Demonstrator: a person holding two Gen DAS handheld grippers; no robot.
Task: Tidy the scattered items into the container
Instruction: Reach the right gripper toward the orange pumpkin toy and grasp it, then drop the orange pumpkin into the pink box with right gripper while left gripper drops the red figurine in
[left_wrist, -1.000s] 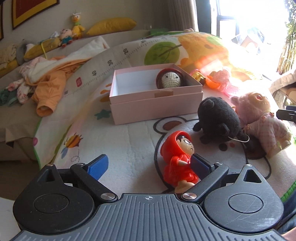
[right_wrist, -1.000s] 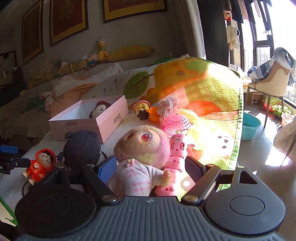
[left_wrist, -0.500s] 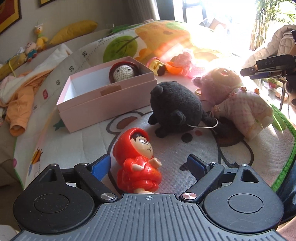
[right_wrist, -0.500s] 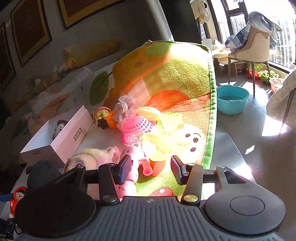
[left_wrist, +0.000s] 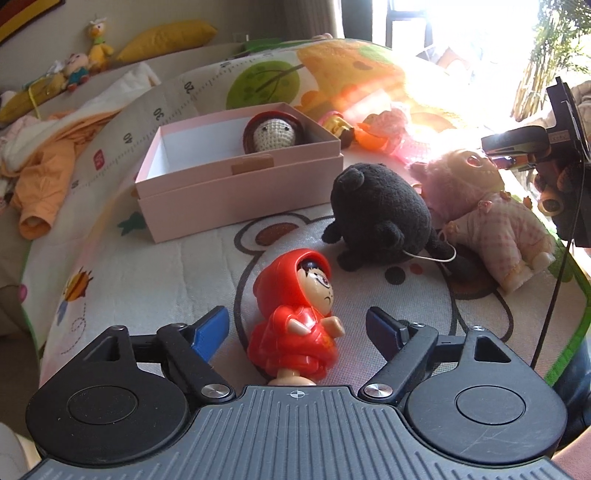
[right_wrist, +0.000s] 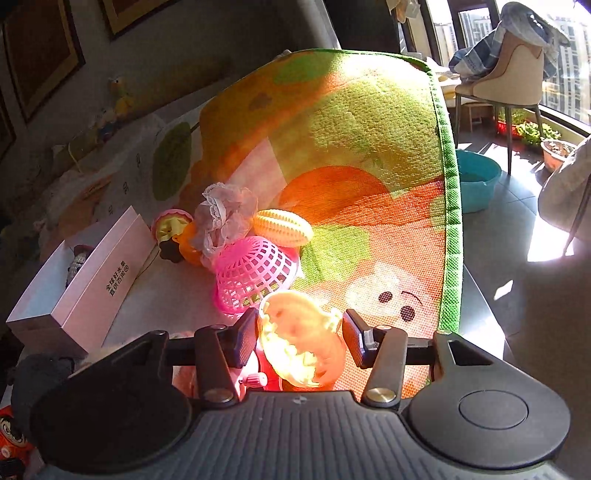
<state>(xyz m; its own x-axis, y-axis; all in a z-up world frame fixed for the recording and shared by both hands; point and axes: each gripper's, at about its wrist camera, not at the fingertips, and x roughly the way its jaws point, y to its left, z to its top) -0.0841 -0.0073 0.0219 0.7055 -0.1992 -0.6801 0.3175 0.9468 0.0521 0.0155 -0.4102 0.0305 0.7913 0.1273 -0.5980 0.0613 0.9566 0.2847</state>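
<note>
A red hooded doll (left_wrist: 295, 314) stands on the play mat between the blue fingers of my left gripper (left_wrist: 295, 326), which is open and not touching it. Behind it sits the open pink box (left_wrist: 240, 192) with a crocheted doll (left_wrist: 271, 129) inside. A black plush (left_wrist: 380, 214) and a pink plush doll (left_wrist: 495, 221) lie to the right of the box. My right gripper (right_wrist: 301, 341) is open and straddles a sunlit orange-yellow plastic toy (right_wrist: 299, 332), pads close to its sides. The pink box (right_wrist: 85, 295) lies far left in that view.
A pink mesh basket (right_wrist: 255, 273), a yellow corn toy (right_wrist: 282, 227), a lace scrunchie (right_wrist: 225, 210) and a small round toy (right_wrist: 170, 229) lie beyond the right gripper. The mat's green edge (right_wrist: 448, 221) drops to the floor, where a blue basin (right_wrist: 476, 177) and a chair (right_wrist: 517, 74) stand.
My left gripper swung so the red doll now sits centred between its fingers. My right gripper left the pink plush doll, narrowed, and moved forward around the orange-yellow toy.
</note>
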